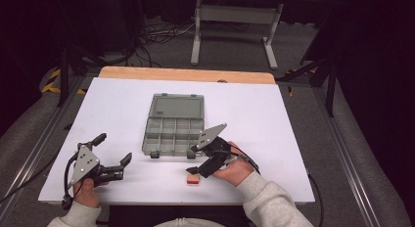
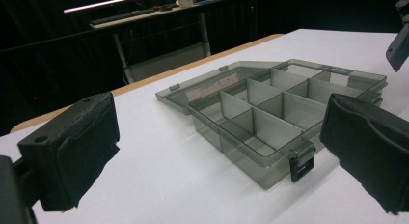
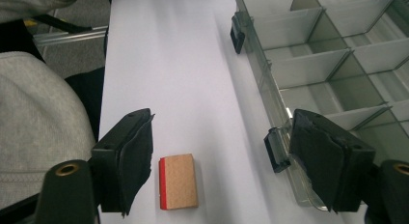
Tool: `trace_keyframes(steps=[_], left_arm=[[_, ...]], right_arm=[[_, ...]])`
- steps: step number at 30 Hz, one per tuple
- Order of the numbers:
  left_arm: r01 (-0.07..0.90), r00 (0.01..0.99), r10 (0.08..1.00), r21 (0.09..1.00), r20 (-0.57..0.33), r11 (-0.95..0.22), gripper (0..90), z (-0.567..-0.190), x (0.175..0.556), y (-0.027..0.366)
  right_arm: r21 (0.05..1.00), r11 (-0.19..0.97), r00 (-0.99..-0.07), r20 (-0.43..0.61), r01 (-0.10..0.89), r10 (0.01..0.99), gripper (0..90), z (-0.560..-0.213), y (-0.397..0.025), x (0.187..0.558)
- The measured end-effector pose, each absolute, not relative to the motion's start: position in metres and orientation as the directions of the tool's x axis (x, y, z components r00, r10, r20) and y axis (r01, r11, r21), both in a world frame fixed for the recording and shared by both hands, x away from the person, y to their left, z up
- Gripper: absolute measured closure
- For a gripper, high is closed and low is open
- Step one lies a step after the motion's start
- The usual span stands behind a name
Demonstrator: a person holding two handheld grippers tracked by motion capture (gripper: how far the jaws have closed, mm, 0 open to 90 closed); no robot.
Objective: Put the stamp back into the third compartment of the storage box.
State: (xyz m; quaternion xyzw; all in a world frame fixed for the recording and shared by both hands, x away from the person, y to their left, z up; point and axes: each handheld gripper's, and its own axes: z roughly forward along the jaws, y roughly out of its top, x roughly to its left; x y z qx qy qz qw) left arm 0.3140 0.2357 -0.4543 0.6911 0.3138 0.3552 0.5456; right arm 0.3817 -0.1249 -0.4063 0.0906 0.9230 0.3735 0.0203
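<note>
One small block waits between the open jaws of the right gripper, near the table's front edge.

Nearest the person, the block (image 3: 178, 181), tan with a red end, lies flat on the white table (image 1: 117, 104), its long axis running along the jaws. The right gripper (image 1: 195, 160) hovers over it, wide open and holding nothing. The left gripper (image 1: 114, 150), also open and empty, sits well apart. Beyond the block stands the open box (image 1: 173, 134).
</note>
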Motion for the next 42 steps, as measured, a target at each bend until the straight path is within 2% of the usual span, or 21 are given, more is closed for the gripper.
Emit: trace_keyframes(steps=[23,42], left_arm=[[0.048,0.552,0.821,0.977,0.147,-0.207,1.2,-0.454,0.314,0.235],[0.049,0.552,0.821,0.977,0.148,-0.209,1.2,-0.454,0.314,0.236]], right_arm=[[0.561,0.817,-0.990,0.043,0.133,0.131,27.1,-0.414,-0.109,0.375],[0.466,0.873,-0.990,0.051,0.141,0.133,29.8,-0.423,-0.102,0.369]])
